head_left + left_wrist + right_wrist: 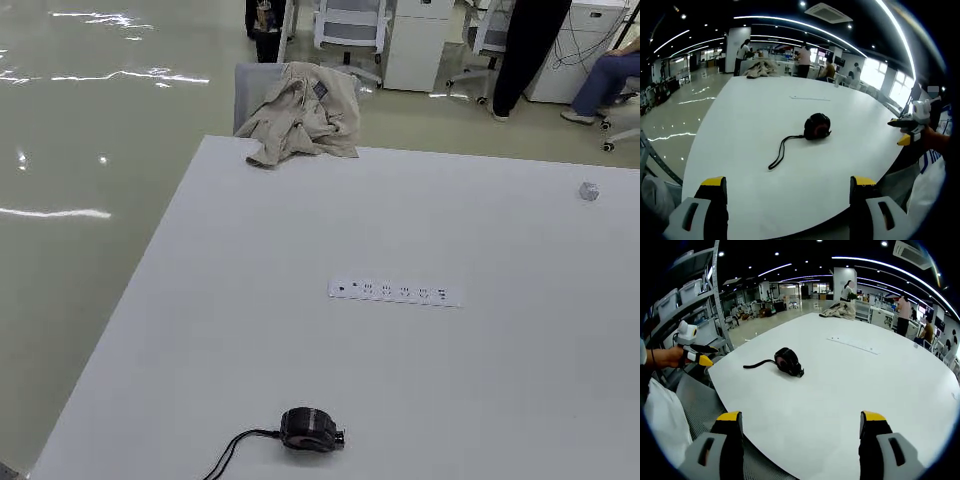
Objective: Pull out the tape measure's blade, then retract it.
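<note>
Jaws stand wide apart on both my left gripper point(788, 181) and right gripper point(801, 416), holding nothing, short of the white table point(300, 230). Near its front edge lies the black tape measure point(311, 429), its strap point(235, 450) trailing sideways.

Bright ceiling strips, floor point(90, 150) glare, fisheye bending at edges.

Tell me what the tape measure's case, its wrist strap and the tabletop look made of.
Tape measure case: dark, likely plastic or rubber-coated; dull sheen, rounded moulded shape. Wrist strap: black cord or thin webbing; it lies in a limp loop. Tabletop: smooth white laminate or painted board, probably; even matte surface with no grain.
</note>
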The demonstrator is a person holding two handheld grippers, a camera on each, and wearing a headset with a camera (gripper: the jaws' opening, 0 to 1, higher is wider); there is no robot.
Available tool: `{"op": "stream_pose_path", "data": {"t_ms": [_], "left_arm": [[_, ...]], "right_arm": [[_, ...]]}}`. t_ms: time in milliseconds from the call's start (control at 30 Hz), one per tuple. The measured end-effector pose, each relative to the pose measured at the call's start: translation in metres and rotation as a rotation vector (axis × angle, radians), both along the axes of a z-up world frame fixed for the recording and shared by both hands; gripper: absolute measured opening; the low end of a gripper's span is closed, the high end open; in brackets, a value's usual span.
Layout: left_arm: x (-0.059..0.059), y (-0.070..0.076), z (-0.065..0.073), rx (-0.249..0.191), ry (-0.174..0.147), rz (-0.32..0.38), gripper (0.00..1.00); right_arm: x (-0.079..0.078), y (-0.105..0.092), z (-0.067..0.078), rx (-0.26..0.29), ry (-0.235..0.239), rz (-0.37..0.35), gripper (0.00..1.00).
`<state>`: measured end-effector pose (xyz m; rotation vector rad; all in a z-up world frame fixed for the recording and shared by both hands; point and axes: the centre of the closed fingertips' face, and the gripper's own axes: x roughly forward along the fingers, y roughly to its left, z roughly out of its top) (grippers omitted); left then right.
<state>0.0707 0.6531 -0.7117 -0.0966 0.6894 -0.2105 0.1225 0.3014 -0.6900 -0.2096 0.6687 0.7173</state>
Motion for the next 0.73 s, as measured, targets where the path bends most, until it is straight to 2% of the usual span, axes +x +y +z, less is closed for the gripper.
{"op": "stream_pose_path", "data": {"t_ms": [733], "left_arm": [[0.0004,0.0067,0.0063,0.012,-0.015,0.021,1.00]], "right_arm": [[-0.0064,-0.0025,-0.0016,0.006,0.002,-0.008,1.00]]}}
